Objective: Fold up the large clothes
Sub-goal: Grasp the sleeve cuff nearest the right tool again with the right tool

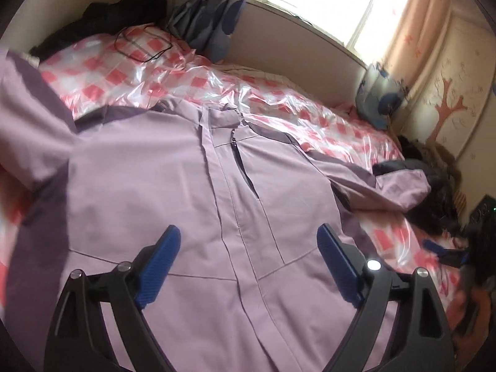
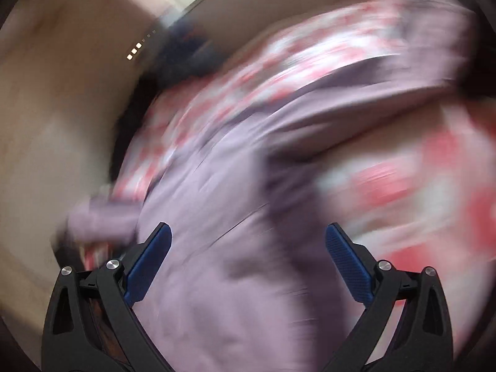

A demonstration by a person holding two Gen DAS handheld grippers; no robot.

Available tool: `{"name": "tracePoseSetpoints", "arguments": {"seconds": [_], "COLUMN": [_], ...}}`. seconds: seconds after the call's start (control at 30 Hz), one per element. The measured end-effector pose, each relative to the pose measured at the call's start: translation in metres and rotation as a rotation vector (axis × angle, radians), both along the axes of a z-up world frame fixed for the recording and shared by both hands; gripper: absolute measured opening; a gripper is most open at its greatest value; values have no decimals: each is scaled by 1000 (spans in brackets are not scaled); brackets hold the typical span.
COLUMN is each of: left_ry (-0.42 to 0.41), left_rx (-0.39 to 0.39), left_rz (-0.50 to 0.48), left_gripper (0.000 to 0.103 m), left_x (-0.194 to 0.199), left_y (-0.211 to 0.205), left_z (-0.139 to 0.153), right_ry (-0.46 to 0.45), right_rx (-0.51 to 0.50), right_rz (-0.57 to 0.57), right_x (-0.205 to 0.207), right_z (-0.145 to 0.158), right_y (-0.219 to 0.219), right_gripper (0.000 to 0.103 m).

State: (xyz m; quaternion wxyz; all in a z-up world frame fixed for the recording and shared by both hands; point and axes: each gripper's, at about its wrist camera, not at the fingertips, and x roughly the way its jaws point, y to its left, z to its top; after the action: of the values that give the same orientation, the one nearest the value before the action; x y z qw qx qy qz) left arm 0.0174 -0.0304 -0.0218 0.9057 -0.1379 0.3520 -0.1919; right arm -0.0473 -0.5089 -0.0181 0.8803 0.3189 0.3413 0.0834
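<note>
Left gripper (image 1: pixel 248 237): jaws spread wide, nothing between the blue pads, above the jacket's front.
Right gripper (image 2: pixel 248 235): released too, pads apart over lilac cloth; view blurred.
Jacket (image 1: pixel 173 167): lilac, dark trim, front up, zip (image 1: pixel 237 152) closed, spread flat on the bed.
Bed cover (image 1: pixel 279 105): pink-and-white check, glossy.

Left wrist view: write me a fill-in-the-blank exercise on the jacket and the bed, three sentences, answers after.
1. The jacket spread on the bed is mostly ____ in colour, with darker panels at the shoulders.
2. The plastic cover under it has a white and ____ checked pattern.
3. The left gripper hovers over the jacket's front with its blue fingers ____ and nothing between them.

Missing words: lilac (light purple); pink; open
</note>
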Motion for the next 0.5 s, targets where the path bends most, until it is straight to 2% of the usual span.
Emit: {"name": "tracePoseSetpoints", "arguments": {"seconds": [0.1, 0.17, 0.2, 0.27, 0.37, 0.5], "left_ry": [28, 59, 55, 28, -5, 10], "left_rx": [-26, -110, -120, -98, -25, -20], "left_rz": [75, 105, 116, 133, 91, 52], "left_gripper": [88, 92, 95, 96, 96, 96], "left_x": [7, 20, 21, 23, 19, 14], "left_y": [7, 13, 12, 10, 1, -4], "left_z": [-13, -16, -14, -6, -1, -4], "right_ry": [-37, -49, -42, -45, -57, -57], "right_rx": [41, 119, 130, 163, 245, 288], "right_rz": [-198, -267, -299, -344, -404, -414], "right_x": [-6, 3, 8, 27, 51, 81], "right_z": [13, 9, 6, -5, -27, -45], "right_y": [-104, -156, -171, -199, -228, -244], "right_gripper": [96, 96, 96, 96, 96, 96]}}
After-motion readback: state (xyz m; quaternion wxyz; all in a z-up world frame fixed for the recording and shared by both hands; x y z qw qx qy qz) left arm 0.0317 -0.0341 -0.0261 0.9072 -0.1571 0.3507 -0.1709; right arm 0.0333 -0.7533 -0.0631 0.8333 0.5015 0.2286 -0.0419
